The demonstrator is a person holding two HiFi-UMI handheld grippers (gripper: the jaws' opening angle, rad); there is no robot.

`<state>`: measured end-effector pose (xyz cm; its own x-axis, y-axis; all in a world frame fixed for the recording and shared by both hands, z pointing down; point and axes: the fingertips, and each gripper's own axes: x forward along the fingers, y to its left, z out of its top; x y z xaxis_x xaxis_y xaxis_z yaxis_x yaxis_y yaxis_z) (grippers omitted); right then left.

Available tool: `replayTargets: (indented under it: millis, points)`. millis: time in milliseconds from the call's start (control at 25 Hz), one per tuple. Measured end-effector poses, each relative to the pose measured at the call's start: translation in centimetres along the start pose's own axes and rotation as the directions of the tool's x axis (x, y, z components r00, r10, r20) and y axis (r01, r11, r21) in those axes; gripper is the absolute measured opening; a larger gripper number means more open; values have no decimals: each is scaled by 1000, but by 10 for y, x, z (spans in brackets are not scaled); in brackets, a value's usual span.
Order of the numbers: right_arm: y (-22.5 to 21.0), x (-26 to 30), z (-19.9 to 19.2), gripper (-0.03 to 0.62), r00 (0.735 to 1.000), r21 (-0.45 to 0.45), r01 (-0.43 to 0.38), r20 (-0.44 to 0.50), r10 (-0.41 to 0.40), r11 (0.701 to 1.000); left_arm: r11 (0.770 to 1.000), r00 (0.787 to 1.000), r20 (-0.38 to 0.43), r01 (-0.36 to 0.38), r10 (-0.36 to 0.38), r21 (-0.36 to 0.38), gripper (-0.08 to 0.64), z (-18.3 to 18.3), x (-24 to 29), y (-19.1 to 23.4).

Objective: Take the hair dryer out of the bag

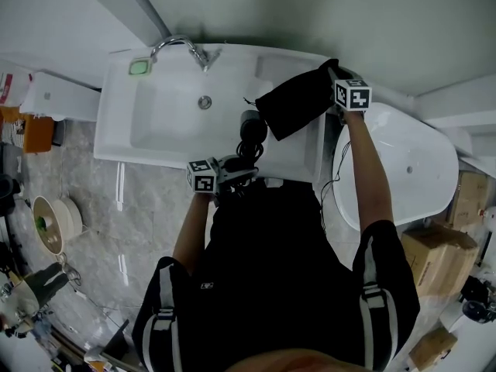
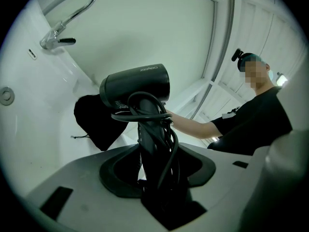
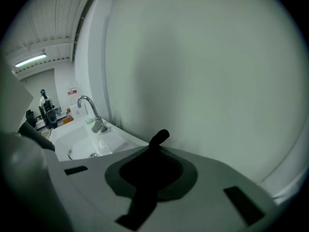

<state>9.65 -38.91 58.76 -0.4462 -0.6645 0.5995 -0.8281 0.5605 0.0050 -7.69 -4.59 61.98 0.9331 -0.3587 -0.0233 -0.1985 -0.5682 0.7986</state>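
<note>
Over sink: hair dryer outside bag

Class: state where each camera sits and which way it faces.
Head view: on the head, facing down at the white sink; both forearms show.
Left gripper view: on the left gripper, facing the black hair dryer it clamps; right forearm shows.
Right gripper view: on the right gripper, pinching the black fabric bag, facing the wall; no arm shows.
All share the chrome tap.

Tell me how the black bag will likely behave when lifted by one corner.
Probably floppy: the black bag sags in folds from the right gripper. Likely light, since a pinch at one corner seems to carry it. With the hair dryer out, it may swing.
</note>
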Motion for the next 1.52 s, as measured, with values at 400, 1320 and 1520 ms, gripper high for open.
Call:
replayTargets:
  millis: [400,1320,1520]
  points:
    - [87,0,-76,197,957,-69,-283,-92,276,957,1000,999,33,-11,11,9,198,8,1,2]
    - [149,-129,-134,77,957,-132,-290,-8,291,948,993,993,-109,58,-46,103,198,38,63,17]
    - [166,-145,-145,69,953,-53,-297,50,300,953,991,990,-126,81,-68,105,198,42,71,11]
